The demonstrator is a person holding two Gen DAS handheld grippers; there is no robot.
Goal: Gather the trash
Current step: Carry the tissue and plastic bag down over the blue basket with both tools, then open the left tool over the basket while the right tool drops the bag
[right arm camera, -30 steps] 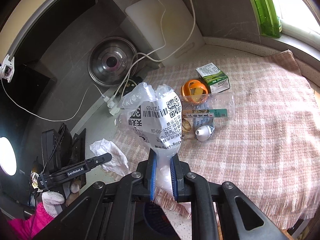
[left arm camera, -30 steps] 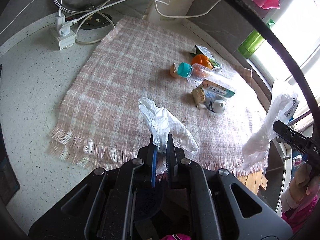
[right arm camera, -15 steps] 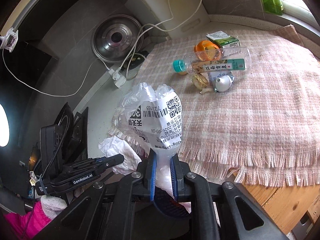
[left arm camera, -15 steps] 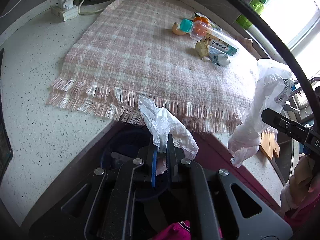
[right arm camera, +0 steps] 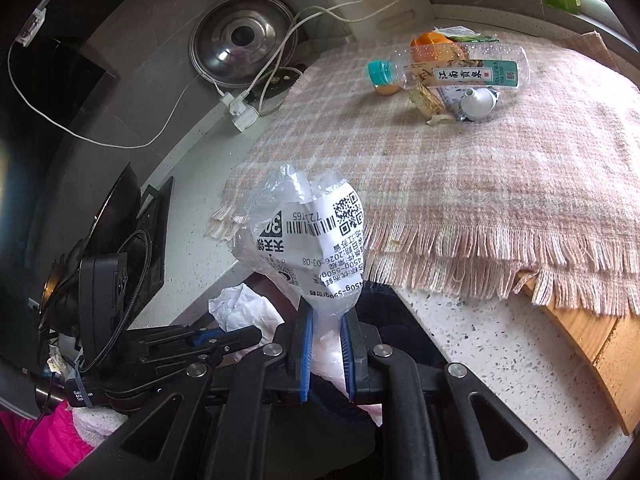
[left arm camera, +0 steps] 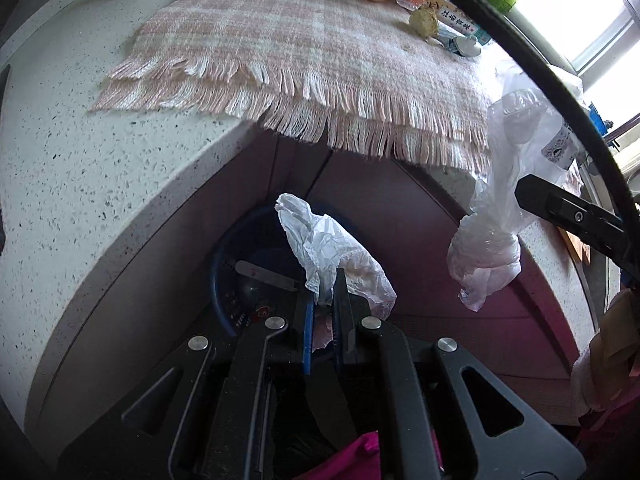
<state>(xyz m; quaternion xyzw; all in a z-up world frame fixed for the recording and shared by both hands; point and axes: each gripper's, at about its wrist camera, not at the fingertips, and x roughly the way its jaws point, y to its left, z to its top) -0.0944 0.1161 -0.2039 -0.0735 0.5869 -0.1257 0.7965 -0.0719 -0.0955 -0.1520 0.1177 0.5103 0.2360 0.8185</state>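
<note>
Pinching a crumpled white tissue point(left arm camera: 332, 256), the left gripper point(left arm camera: 323, 300) has its jaws clamped tight on the lower end; the tissue sticks up wrinkled, with a faint pinkish patch low down. It hangs off the worktop, over a dark blue bin point(left arm camera: 224, 264) below the front edge; a pale strip and small red bits lie inside, too dim to identify. The right gripper point(right arm camera: 325, 320) is clamped on the neck of a clear plastic bag point(right arm camera: 308, 232), crinkled, with a white label showing a barcode, QR code and upside-down print; it too is past the front edge. In the left view the same bag point(left arm camera: 496, 216) hangs at right with a knotted-looking bunch at its low end.

Worktop point(left arm camera: 80, 168) is speckled white stone, with maroon cabinet fronts beneath. A pink plaid cloth point(right arm camera: 480, 152) covers it, fringe draped over the front edge. At the cloth's far side lie a bottle point(right arm camera: 460, 70) with teal cap, an orange cup point(right arm camera: 428, 40) half hidden behind it, a white cap, and wrappers that are hard to read. A steel lid point(right arm camera: 240, 40) and white cables sit by the back wall.

A pink sleeve point(right arm camera: 40, 440) is cut off at the bottom left of the right view.
</note>
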